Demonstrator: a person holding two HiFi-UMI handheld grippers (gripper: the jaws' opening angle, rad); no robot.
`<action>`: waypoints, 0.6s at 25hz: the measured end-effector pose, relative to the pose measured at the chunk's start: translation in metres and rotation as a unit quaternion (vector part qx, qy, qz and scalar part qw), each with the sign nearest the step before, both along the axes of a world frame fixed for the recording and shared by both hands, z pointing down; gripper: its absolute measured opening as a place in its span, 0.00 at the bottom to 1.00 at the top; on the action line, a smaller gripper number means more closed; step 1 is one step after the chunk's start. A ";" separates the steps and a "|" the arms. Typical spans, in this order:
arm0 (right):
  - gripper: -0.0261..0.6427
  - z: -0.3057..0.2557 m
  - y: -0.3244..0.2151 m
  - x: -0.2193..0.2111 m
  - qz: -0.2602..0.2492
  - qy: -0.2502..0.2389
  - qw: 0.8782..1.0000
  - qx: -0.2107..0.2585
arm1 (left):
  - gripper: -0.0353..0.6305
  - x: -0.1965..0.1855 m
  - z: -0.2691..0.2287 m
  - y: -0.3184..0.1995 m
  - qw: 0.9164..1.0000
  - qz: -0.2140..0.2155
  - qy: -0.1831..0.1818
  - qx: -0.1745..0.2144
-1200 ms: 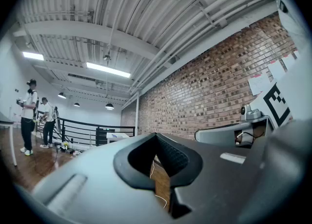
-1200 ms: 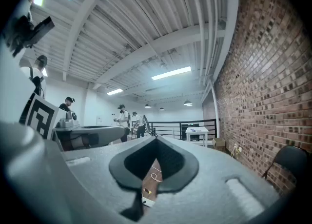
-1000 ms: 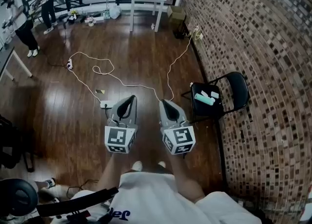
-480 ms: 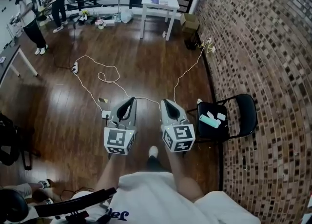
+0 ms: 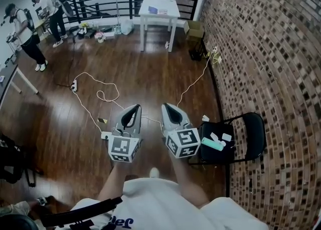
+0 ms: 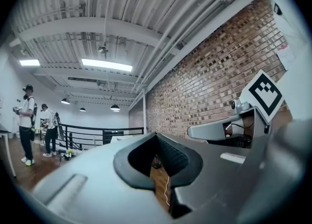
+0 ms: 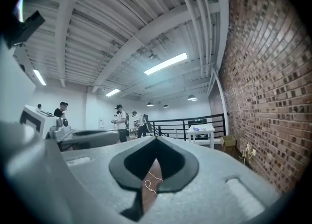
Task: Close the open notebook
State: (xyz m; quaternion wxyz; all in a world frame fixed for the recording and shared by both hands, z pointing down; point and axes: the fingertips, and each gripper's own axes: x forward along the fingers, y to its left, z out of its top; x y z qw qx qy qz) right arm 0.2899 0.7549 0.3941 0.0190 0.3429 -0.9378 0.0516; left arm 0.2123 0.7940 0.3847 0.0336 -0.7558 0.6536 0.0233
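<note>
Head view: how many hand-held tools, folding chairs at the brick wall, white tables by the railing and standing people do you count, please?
Tools: 2 (left tool, right tool)
Folding chairs: 1 (black chair)
White tables: 1 (white table)
Standing people: 2 (nearer person, farther person)
Total: 6
</note>
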 end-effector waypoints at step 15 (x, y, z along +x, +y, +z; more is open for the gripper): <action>0.02 0.052 -0.166 -0.041 0.021 0.025 0.999 -0.028 | 0.08 -0.039 0.023 -0.188 0.999 0.031 0.027 0.003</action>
